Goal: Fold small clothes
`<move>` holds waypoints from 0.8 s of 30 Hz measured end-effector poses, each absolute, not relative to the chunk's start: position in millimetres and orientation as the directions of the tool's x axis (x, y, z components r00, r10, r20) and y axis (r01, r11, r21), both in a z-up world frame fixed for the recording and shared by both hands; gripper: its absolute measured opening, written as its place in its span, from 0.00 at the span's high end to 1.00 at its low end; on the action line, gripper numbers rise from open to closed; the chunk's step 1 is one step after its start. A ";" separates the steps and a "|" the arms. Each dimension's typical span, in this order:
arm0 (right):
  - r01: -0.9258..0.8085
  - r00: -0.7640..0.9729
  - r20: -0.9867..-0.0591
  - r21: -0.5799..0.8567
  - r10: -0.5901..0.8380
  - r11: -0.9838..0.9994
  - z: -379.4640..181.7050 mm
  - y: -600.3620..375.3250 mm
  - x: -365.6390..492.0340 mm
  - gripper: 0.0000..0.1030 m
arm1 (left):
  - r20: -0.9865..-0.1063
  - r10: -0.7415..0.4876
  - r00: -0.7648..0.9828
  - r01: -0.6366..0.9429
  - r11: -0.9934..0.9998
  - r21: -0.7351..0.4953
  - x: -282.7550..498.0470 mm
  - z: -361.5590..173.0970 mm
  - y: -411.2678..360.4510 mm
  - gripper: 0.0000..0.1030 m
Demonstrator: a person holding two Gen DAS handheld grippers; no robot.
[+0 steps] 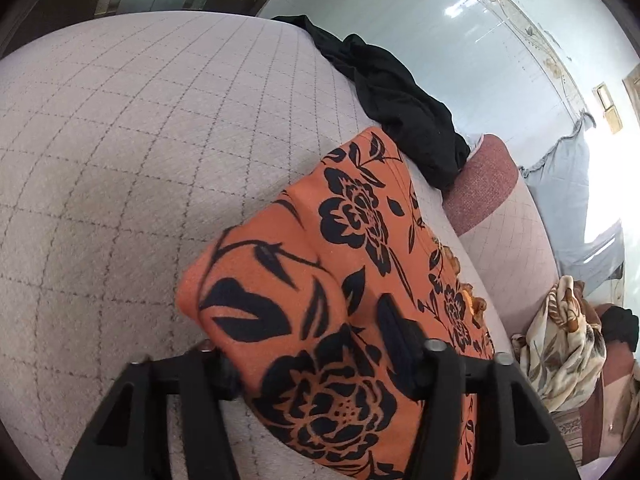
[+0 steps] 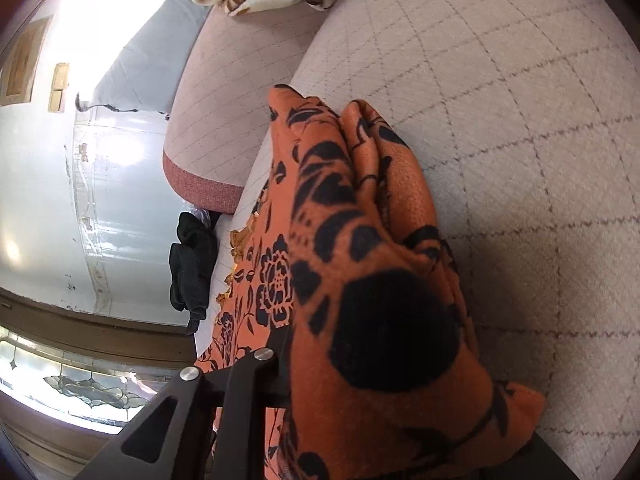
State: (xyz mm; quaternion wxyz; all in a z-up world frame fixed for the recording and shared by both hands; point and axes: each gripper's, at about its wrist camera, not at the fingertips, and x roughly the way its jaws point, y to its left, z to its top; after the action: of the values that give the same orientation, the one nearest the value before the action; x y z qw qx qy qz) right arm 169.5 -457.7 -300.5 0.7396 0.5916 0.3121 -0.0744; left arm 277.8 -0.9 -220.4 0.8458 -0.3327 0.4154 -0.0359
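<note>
An orange garment with black flower print (image 1: 360, 216) lies on a pale quilted sofa seat (image 1: 140, 140), running away along the seat's right edge. Its near end passes between the fingers of my left gripper (image 1: 316, 356), whose black fingers (image 1: 400, 340) press it from both sides. In the right wrist view the same orange garment (image 2: 360, 184) is bunched in folds and draped over my right gripper (image 2: 380, 380). Only its left finger (image 2: 276, 360) shows against the cloth; the other is hidden beneath it. The fabric is pinched there.
A crumpled black garment (image 1: 400, 100) hangs over the seat's far edge, also in the right wrist view (image 2: 192, 264). A cream patterned cloth (image 1: 560, 340) lies on the neighbouring seat. The padded armrest (image 1: 480, 184) and glossy tiled floor (image 1: 420, 20) border the sofa.
</note>
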 end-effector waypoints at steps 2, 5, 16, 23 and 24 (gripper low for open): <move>0.480 0.796 -0.553 0.824 0.245 0.301 -298.2 -456.3 171.1 0.82 | -0.664 -0.360 0.656 -0.215 0.754 -0.621 278.7 -221.2 4.4 0.76; 0.463 0.804 -0.565 0.790 0.186 0.401 -280.6 -448.0 167.9 0.83 | -0.639 -0.373 0.672 -0.188 0.750 -0.635 274.9 -213.3 6.6 0.82; 0.420 0.834 -0.545 0.731 0.089 0.538 -232.0 -425.4 130.9 0.85 | -0.590 -0.434 0.681 -0.060 0.769 -0.636 214.5 -169.8 14.3 0.84; 0.450 0.792 -0.598 0.708 0.123 0.545 -231.3 -424.1 57.9 0.83 | -0.660 -0.385 0.645 -0.019 0.855 -0.518 159.5 -183.1 15.2 0.81; 0.467 0.774 -0.618 0.703 0.138 0.536 -237.5 -428.0 47.2 0.81 | -0.700 -0.357 0.619 -0.032 0.879 -0.476 156.0 -192.4 13.3 0.79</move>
State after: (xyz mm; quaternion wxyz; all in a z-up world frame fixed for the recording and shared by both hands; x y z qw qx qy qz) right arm 47.2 -428.0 -237.5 0.8155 0.4710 0.3209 -0.1009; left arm 156.0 13.3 -192.4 0.8703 -0.2278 0.4266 -0.0932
